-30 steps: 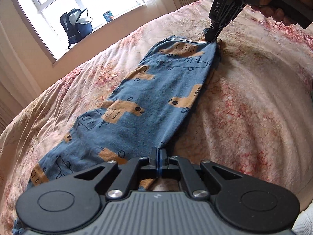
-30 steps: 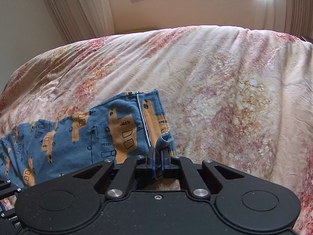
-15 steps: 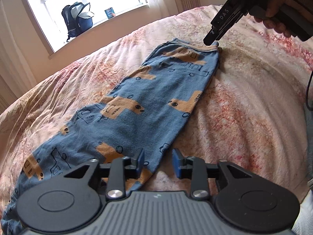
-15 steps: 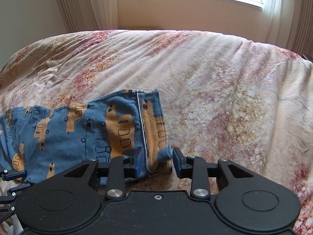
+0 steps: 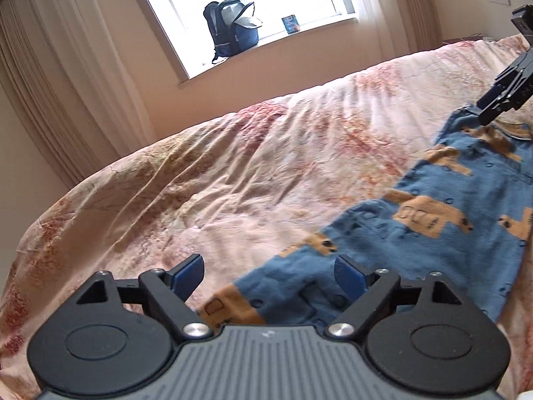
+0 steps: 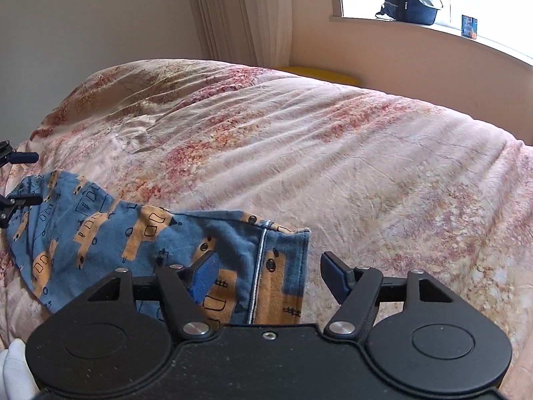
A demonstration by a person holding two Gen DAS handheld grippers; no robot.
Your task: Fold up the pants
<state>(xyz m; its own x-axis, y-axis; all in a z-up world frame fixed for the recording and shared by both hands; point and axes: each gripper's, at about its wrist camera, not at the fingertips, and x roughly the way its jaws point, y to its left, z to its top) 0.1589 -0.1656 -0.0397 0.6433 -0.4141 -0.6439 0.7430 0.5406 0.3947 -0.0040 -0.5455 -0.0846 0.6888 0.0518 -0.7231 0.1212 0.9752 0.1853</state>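
Observation:
Blue pants (image 5: 443,220) with an orange vehicle print lie flat, folded lengthwise, on the bed. In the left wrist view they run from under my left gripper (image 5: 268,271) up to the right. The left jaws are opening wide; the leg end lies below them and the pads do not touch it. In the right wrist view the waistband end (image 6: 283,266) of the pants (image 6: 100,233) lies under my right gripper (image 6: 269,276). Its jaws are opening too and grip nothing. The right gripper (image 5: 496,100) hovers over the waistband; the left gripper (image 6: 20,178) shows at the far leg end.
A pink floral duvet (image 6: 333,153) covers the whole bed (image 5: 200,183) and is wrinkled. A dark backpack (image 5: 233,30) and a small blue box (image 5: 290,24) stand on the window sill beyond the bed. Curtains (image 5: 66,83) hang at the wall.
Both grippers let go of the pants and opened wide. My left gripper swung left toward the leg end and rose a little; the right one drew back and rolled over the waistband.

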